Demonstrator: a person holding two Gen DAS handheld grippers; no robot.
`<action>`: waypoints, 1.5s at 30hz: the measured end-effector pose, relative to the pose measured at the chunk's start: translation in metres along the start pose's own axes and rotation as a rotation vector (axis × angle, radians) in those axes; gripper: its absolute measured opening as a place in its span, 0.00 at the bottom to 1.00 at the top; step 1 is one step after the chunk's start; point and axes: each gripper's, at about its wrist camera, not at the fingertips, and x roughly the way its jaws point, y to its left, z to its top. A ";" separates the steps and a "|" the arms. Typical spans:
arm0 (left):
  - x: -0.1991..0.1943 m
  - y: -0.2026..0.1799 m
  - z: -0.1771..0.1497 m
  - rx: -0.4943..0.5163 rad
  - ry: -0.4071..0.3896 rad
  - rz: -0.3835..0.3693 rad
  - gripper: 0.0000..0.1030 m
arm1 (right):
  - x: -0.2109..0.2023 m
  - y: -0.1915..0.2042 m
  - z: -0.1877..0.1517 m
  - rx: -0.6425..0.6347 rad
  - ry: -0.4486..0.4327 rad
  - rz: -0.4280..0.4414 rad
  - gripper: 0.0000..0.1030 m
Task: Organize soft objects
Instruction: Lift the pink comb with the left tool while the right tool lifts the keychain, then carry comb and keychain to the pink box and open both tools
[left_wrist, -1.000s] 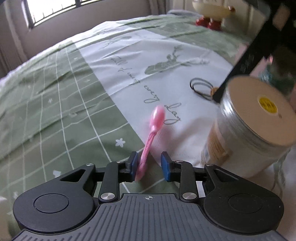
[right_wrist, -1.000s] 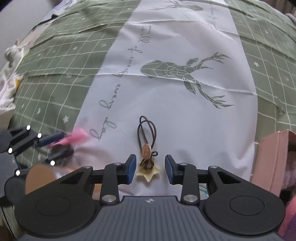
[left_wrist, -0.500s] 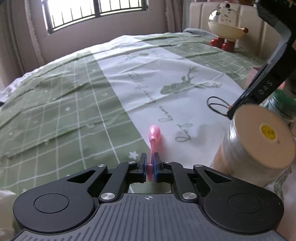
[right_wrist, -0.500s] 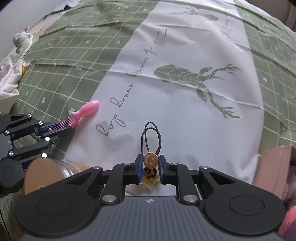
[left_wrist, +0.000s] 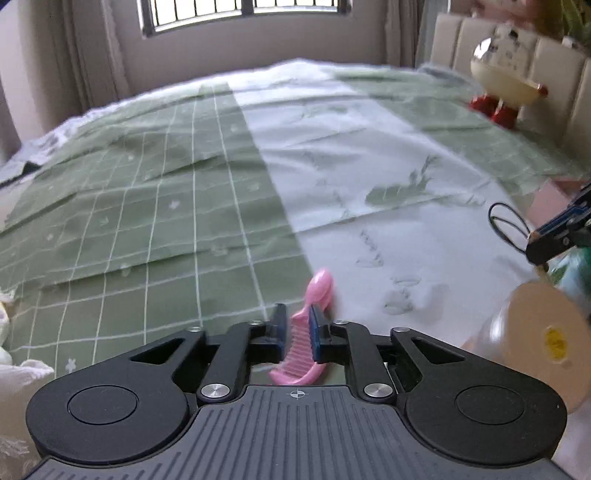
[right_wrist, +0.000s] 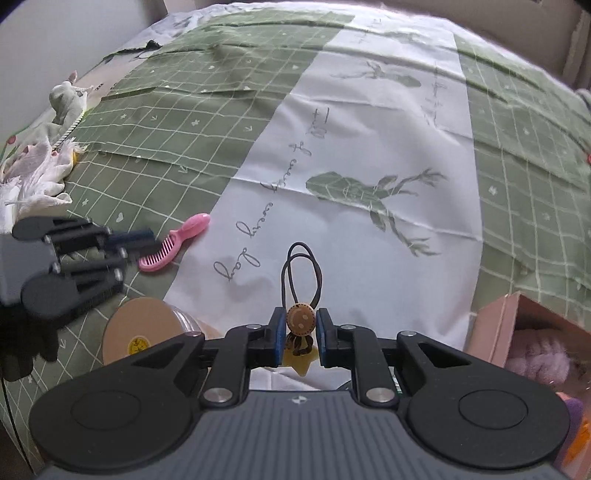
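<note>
Through your left wrist camera, the round jar (left_wrist: 532, 347) at the lower right stands upright with its tan lid closed, and the blur hides what is inside. Your left gripper (left_wrist: 295, 334) has the pink comb (left_wrist: 301, 345) between its blue pads; the jaws are opening, and the comb's toothed end sits in the gap, the right pad against it. The comb runs lengthwise away from you, its rounded handle pointing up and slightly right over the green-and-white bedspread (left_wrist: 184, 206). It is small, glossy pink plastic with short teeth along one edge. At the far right your other gripper carries the dark loop of the hair tie (left_wrist: 508, 229).

Through your right wrist camera, the pink box (right_wrist: 495, 328) at the right lies open on its side with something fluffy and pale purple inside. The jar's lid (right_wrist: 142, 332) shows at the lower left. Your right gripper (right_wrist: 299, 338) is clamped on the hair tie (right_wrist: 301, 319) at its brown smiling button, a yellow star hanging beneath. Its dark elastic loop stretches straight away from you over the white stripe. The comb (right_wrist: 173, 243) lies slanted, handle toward the upper right.
</note>
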 end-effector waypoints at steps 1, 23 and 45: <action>0.006 0.000 -0.003 0.012 0.039 -0.019 0.18 | 0.005 -0.002 0.000 0.010 0.007 0.004 0.16; 0.045 -0.014 0.018 0.063 0.058 -0.044 0.35 | 0.069 -0.009 -0.009 0.093 0.150 0.046 0.18; -0.008 -0.020 0.045 0.088 -0.016 -0.003 0.22 | 0.020 -0.009 -0.006 0.033 0.065 0.016 0.16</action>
